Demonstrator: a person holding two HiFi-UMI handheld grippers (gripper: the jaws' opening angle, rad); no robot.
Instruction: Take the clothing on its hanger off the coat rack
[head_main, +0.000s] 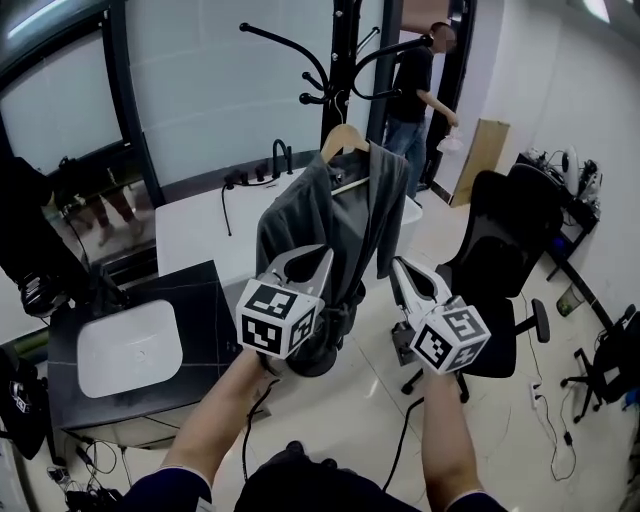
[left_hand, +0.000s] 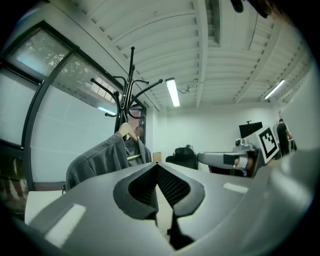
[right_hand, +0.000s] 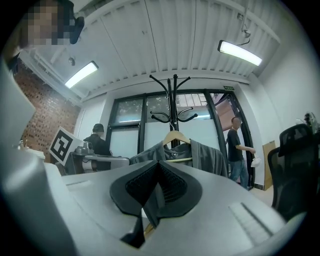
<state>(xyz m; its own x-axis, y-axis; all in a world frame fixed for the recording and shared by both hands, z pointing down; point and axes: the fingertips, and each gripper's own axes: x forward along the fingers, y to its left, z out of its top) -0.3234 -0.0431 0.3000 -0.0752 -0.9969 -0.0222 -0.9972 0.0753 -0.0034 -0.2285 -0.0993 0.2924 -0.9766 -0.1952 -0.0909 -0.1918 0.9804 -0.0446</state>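
A grey garment (head_main: 335, 215) hangs on a wooden hanger (head_main: 345, 140), which is hooked on the black coat rack (head_main: 340, 60). My left gripper (head_main: 303, 262) is held level in front of the garment's lower left part, its jaws shut with nothing between them. My right gripper (head_main: 400, 268) is level beside it, by the garment's right edge, also shut and empty. In the left gripper view the garment (left_hand: 95, 157) and hanger (left_hand: 125, 131) lie ahead to the left of the closed tips (left_hand: 157, 164). In the right gripper view the hanger (right_hand: 175, 137) is straight ahead above the closed tips (right_hand: 159, 163).
A black office chair (head_main: 510, 250) stands right of the rack. A white table (head_main: 200, 225) is behind the garment, and a black counter with a white basin (head_main: 130, 345) is at the left. A person (head_main: 410, 90) stands by the doorway behind. Cables lie on the floor (head_main: 555, 420).
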